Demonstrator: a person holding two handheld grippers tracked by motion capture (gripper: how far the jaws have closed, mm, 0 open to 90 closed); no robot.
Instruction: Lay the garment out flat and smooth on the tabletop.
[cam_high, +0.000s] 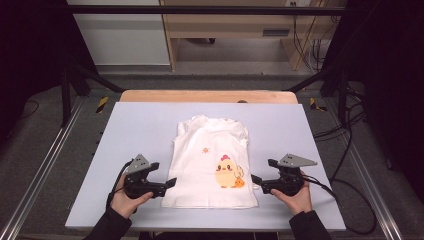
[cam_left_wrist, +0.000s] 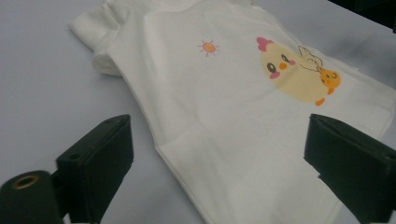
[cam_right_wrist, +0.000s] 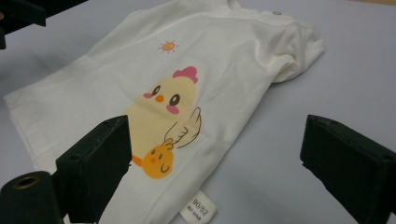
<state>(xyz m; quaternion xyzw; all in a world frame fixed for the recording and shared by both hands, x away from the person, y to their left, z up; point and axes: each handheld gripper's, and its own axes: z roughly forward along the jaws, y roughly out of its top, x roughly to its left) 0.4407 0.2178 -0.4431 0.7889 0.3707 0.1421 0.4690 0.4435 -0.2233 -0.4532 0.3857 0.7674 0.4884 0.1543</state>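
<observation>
Two tools, both open and empty: we note left tool (cam_high: 171, 182) and right tool (cam_high: 256, 181) flanking the white shirt's (cam_high: 210, 150) near hem on the surface (cam_high: 140, 125).

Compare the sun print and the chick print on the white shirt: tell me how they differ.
The sun print is tiny; the chick print is far larger. The sun print is a single orange disc with short rays; the chick print is a pale yellow bird with a pink comb and a small orange chick beside it. The sun print sits nearer the collar; the chick print nearer the hem. Both are on the white shirt.
</observation>
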